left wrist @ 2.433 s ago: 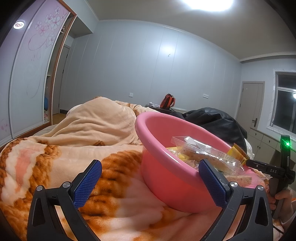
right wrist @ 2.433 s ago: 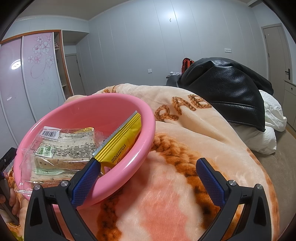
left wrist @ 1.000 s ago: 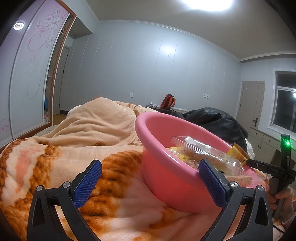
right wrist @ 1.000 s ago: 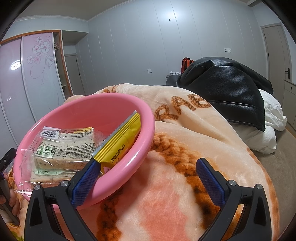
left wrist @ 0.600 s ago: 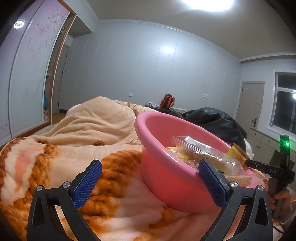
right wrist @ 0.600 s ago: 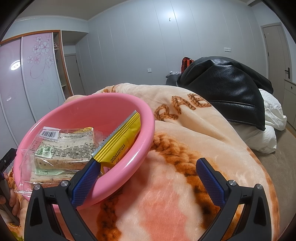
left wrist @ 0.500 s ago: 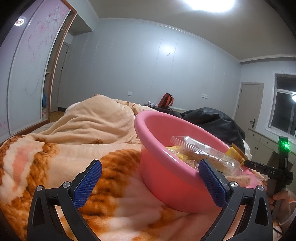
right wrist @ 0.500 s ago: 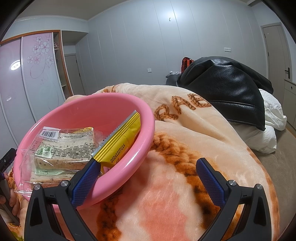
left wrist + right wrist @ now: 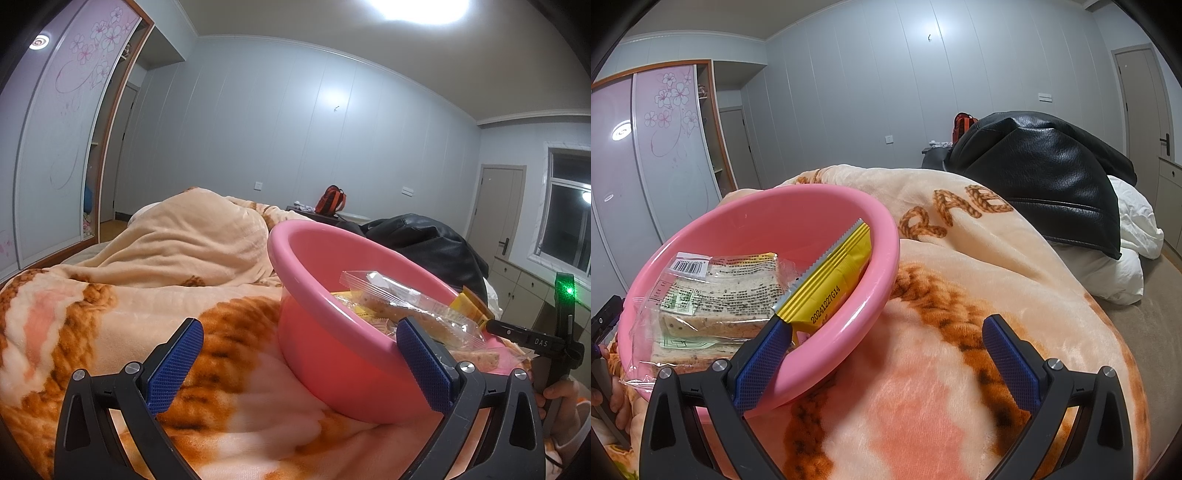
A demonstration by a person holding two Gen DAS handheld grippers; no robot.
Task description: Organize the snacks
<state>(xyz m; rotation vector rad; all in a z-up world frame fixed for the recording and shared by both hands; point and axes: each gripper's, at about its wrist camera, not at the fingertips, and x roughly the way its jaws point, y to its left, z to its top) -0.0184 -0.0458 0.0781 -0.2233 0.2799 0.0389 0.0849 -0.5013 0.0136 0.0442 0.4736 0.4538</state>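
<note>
Snacks are lying in the pink basin (image 9: 882, 266) on the blanket (image 9: 923, 387): a clear bread pack (image 9: 716, 295) and a yellow packet (image 9: 831, 288). The left gripper (image 9: 295, 365) and right gripper (image 9: 886, 365) are both gaping wide, holding nothing

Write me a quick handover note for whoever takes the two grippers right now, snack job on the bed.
Left gripper: open, empty, at the near side of the pink basin.
Right gripper: open, empty, its left finger in front of the basin's rim.
The basin sits tilted on the orange blanket. Inside it: a clear-wrapped sandwich, a yellow snack packet leaning on the rim, and small wrapped pieces underneath.
Done: those snacks are in the basin.
Left: no loose snacks in view; check around the basin before finishing.
</note>
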